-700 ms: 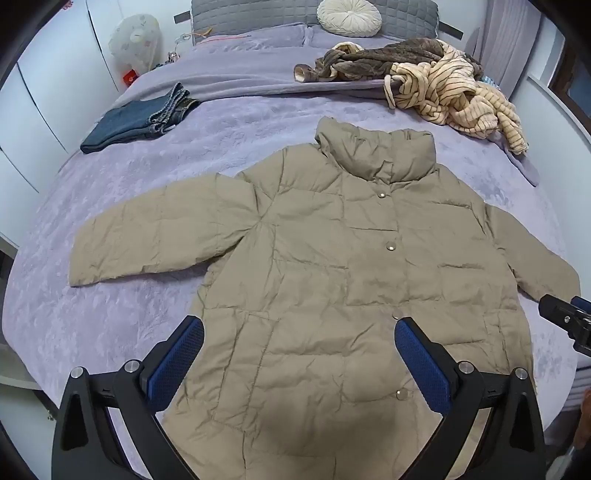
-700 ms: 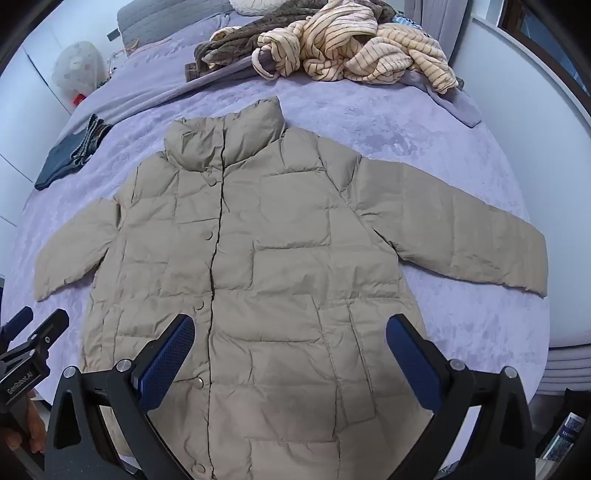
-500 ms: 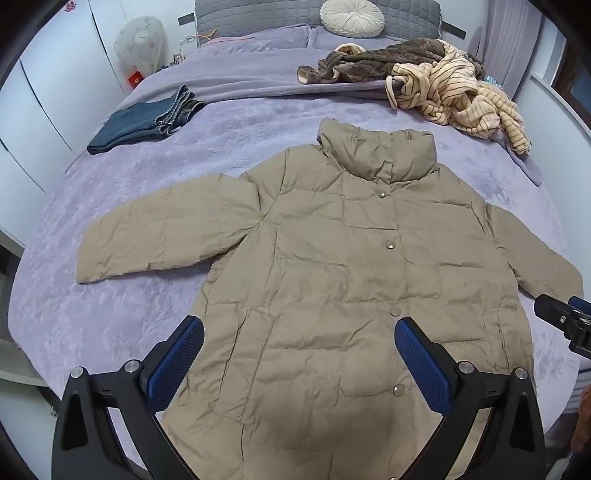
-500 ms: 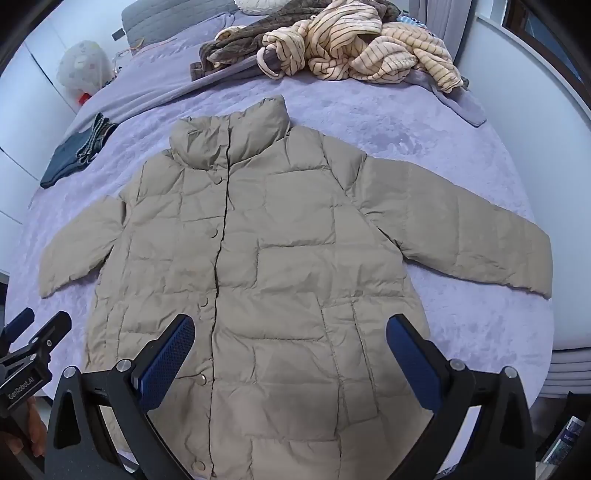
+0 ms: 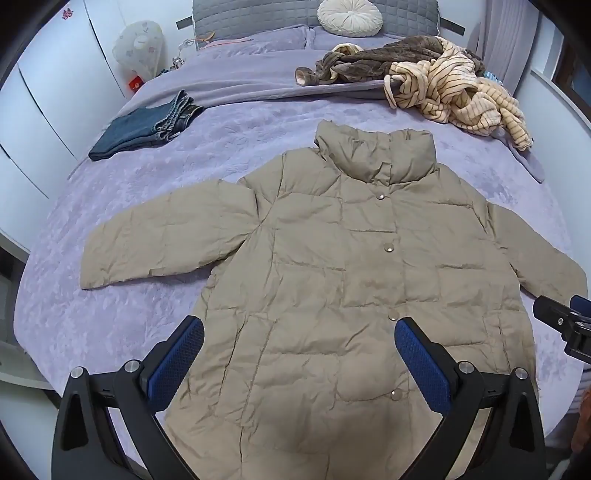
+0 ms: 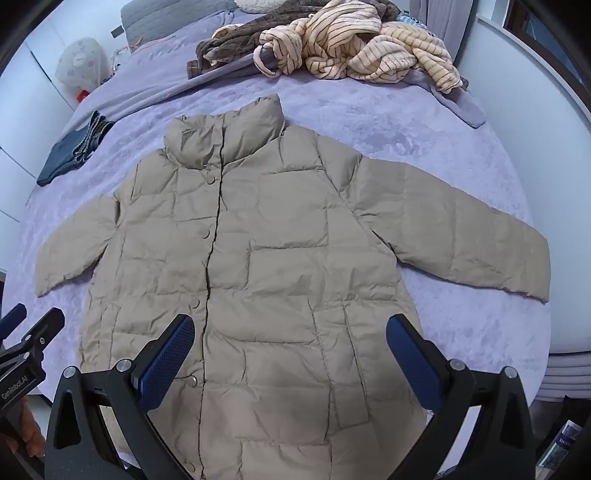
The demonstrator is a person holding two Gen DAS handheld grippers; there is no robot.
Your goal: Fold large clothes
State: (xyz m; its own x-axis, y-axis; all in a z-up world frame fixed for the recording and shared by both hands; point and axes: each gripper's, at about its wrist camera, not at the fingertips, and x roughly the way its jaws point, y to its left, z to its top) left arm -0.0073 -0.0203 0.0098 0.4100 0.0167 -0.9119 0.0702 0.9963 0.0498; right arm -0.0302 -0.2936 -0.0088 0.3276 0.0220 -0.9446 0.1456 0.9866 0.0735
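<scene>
A tan quilted puffer jacket (image 5: 332, 280) lies flat, front up and buttoned, on the purple bed, collar at the far end and both sleeves spread out. It also shows in the right wrist view (image 6: 266, 266). My left gripper (image 5: 299, 362) is open and empty above the jacket's lower left part. My right gripper (image 6: 290, 358) is open and empty above the lower right part. The right gripper's tip shows at the left wrist view's right edge (image 5: 565, 325), the left gripper's at the right wrist view's left edge (image 6: 22, 343).
Folded dark jeans (image 5: 144, 125) lie at the far left of the purple bed (image 5: 92, 314). A heap of striped cream and brown clothes (image 5: 443, 88) lies at the far right. A round cushion (image 5: 349, 16) leans on the grey headboard. White wardrobes stand on the left.
Both grippers have drawn back and risen a little, so the jacket sits slightly lower and more of the bed's far end shows. Both grippers stay open and the jacket has not moved.
</scene>
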